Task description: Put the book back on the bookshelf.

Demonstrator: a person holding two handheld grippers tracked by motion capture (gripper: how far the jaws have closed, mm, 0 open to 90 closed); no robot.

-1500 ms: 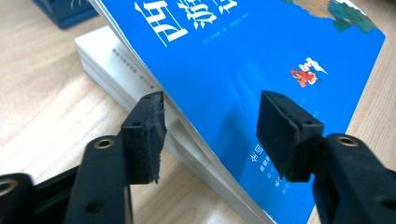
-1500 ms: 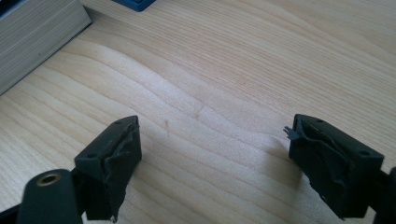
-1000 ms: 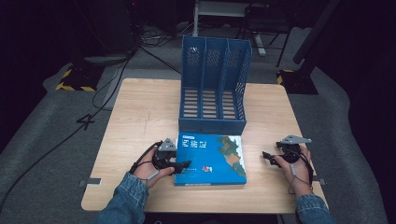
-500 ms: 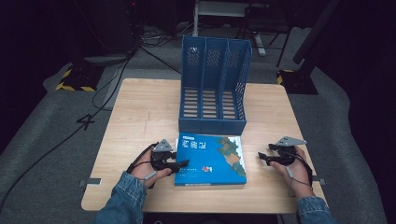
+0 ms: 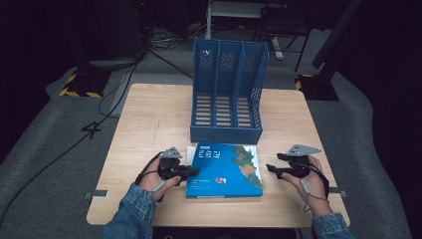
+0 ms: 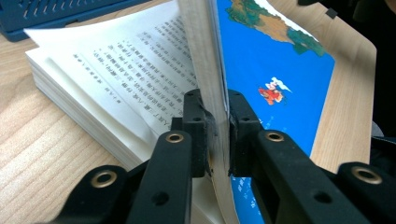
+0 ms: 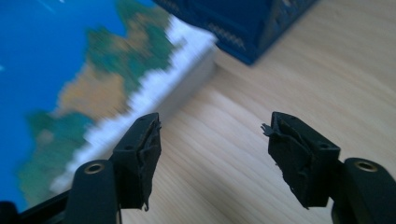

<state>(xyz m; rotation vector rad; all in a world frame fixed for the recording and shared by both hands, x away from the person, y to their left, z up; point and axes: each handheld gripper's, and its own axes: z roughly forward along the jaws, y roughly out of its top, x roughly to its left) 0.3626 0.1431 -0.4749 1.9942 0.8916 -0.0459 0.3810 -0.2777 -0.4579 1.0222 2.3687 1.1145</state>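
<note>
The left gripper [image 6: 217, 140] is clamped on the cover and a wad of the top pages of the book [image 5: 226, 169], pinching them at the edge nearest it and peeling them up, so printed pages show bare just beyond its jaws. The rest of the book lies flat on the table [image 5: 149, 119], directly ahead of that gripper and touching or nearly touching the foot of the blue file rack [image 5: 228, 94] beyond.

The worry is that thin bite: if the hand lifts or pulls now, the block of pages could sag away and the cover might crease or tear at the spine, or the paper could slip out of the pads.

The right gripper [image 7: 212, 135] hangs spread wide with nothing in it, the book's near corner just off its left jaw; that view is blurred, so how near I can't judge. Compared with a second ago, it has edged in toward the book, while the left has scarcely shifted.
</note>
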